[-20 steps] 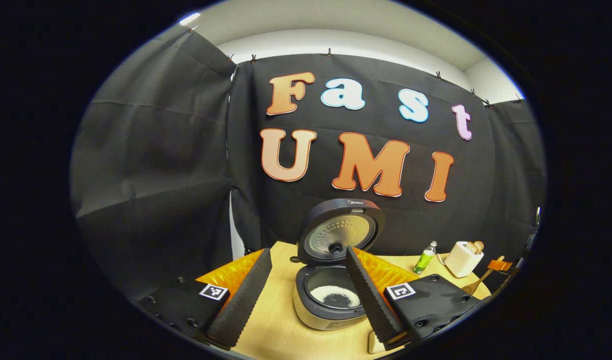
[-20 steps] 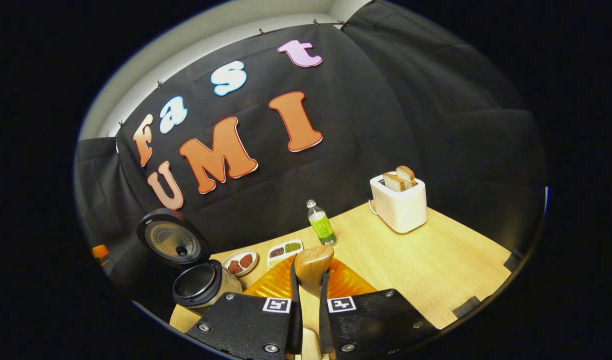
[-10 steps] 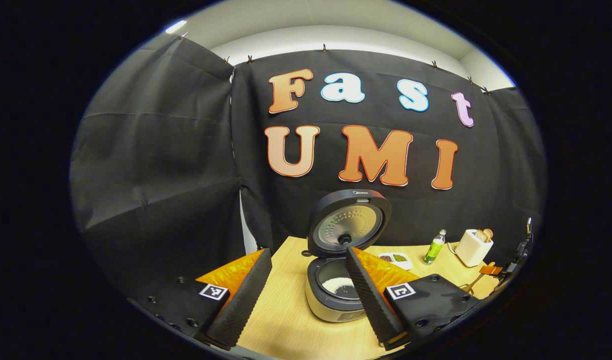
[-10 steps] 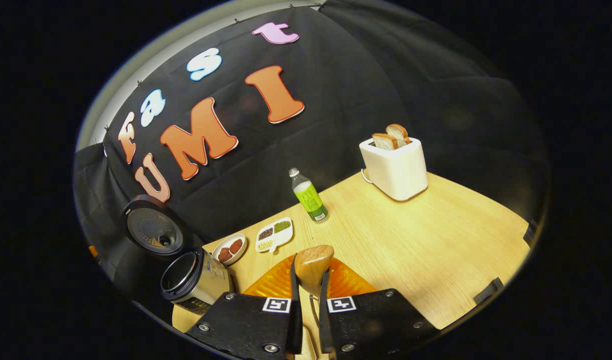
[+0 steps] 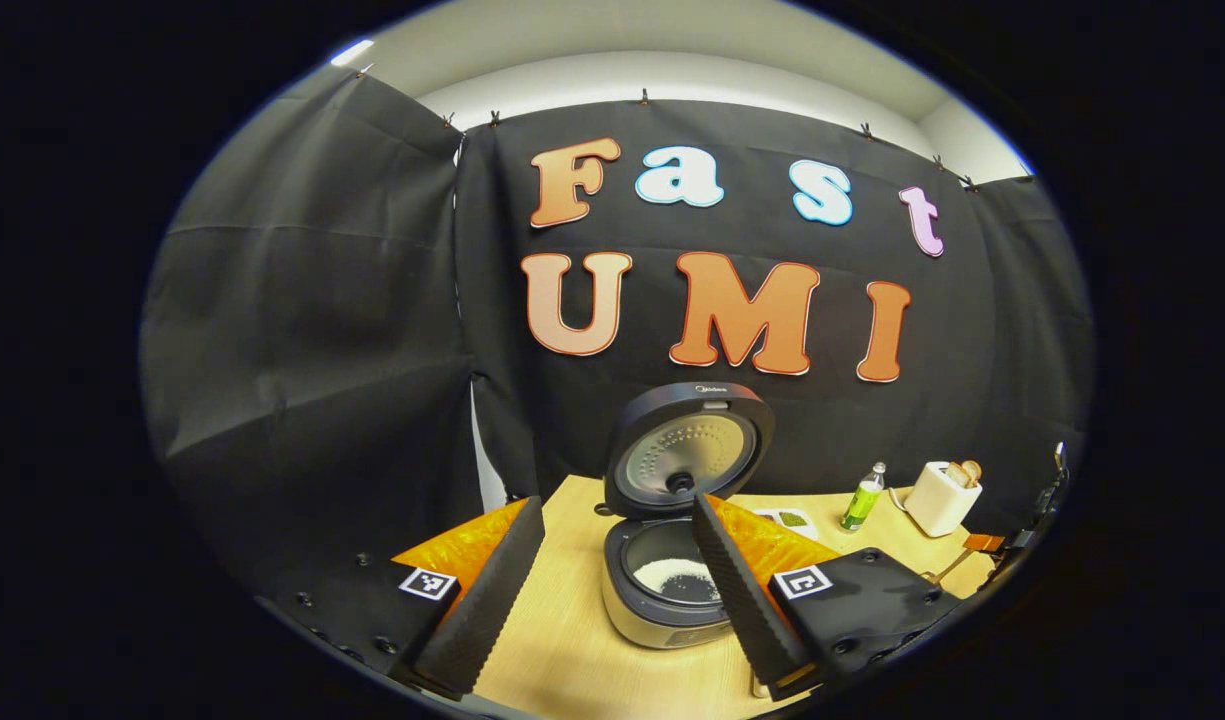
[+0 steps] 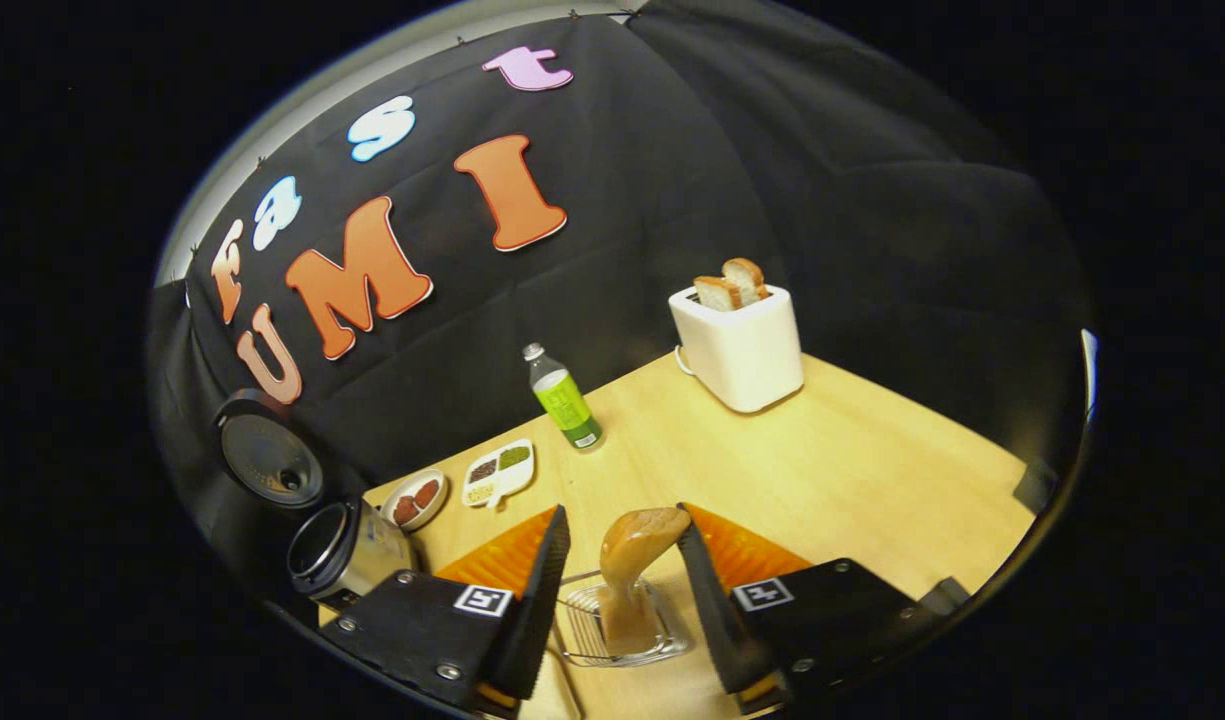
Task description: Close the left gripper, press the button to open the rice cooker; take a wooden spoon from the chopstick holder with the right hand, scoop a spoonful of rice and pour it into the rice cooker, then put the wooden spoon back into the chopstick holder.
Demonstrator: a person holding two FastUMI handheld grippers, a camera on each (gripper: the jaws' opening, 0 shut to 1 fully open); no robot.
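Landmark: silver round rice cooker [image 5: 662, 600], lid raised, some white rice [image 5: 662, 575] in its dark pot. Left gripper [image 5: 612, 590] hovers before it, fingers apart, empty. Right of the cooker, past a green plastic bottle [image 6: 564, 398], the light wooden spoon [image 6: 634, 560] stands bowl-up in the wire chopstick holder [image 6: 612, 630]. Right gripper [image 6: 617, 590]: fingers spread either side of the spoon, not touching. White toaster [image 6: 740, 345] stands furthest right.

Hand-held gripper [image 6: 617, 575] open; wooden spoon [image 6: 634, 570] upright in chopstick holder [image 6: 582, 640].
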